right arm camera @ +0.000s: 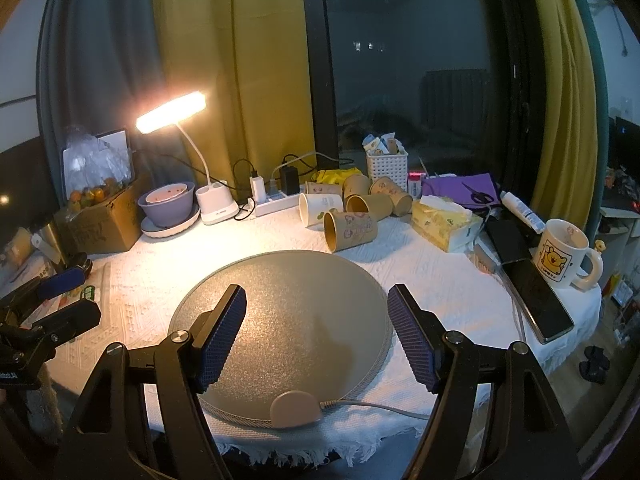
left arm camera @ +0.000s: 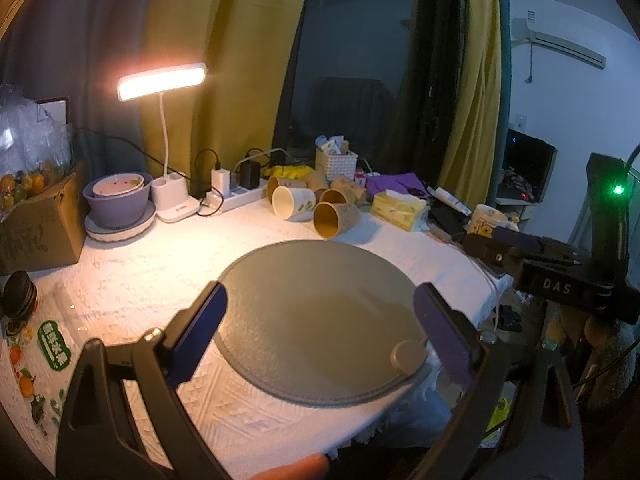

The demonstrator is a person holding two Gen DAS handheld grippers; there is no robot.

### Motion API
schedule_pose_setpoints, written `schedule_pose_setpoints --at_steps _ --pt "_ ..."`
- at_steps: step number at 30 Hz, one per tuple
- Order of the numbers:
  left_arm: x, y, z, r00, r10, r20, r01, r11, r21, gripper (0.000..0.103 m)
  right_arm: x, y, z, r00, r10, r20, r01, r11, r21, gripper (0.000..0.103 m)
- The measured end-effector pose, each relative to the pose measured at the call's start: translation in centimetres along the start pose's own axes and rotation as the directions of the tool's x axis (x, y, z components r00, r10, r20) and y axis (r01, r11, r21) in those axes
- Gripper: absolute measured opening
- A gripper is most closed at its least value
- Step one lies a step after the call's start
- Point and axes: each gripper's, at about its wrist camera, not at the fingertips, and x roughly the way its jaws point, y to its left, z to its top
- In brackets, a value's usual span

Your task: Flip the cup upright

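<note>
Several paper cups lie on their sides in a pile at the back of the table. The nearest is a brown cup (right arm camera: 350,231), also seen in the left wrist view (left arm camera: 336,218), beside a white cup (right arm camera: 320,209) (left arm camera: 293,202). A round grey mat (right arm camera: 280,320) (left arm camera: 316,320) lies in front of them, bare. My left gripper (left arm camera: 320,332) is open and empty above the mat's near part. My right gripper (right arm camera: 316,328) is open and empty above the mat too. Each gripper shows at the edge of the other's view.
A lit desk lamp (right arm camera: 172,118), purple bowls (right arm camera: 168,204), a power strip (right arm camera: 276,200), a white basket (right arm camera: 387,166), a tissue box (right arm camera: 444,220), a mug (right arm camera: 564,254) and a phone (right arm camera: 536,300) ring the mat. A cardboard box (right arm camera: 104,224) stands at the left.
</note>
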Motion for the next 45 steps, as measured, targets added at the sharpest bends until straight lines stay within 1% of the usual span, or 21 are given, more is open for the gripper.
schedule_pose_setpoints --at_steps 34,38,45 --pt "0.0 -0.3 -0.1 1.0 -0.001 0.006 0.001 1.0 0.005 0.095 -0.1 0.1 0.0 1.0 0.003 0.004 -0.003 1.0 -0.003 0.076" --pt "0.8 -0.4 -0.1 1.0 -0.01 -0.011 0.01 1.0 0.011 0.095 0.2 -0.5 0.7 1.0 0.004 -0.004 -0.004 1.0 -0.009 0.076" --pt "4.0 -0.4 0.7 0.999 -0.016 -0.044 0.017 0.999 0.043 0.095 2.1 -1.5 1.1 1.0 0.002 -0.028 -0.002 1.0 -0.011 0.076"
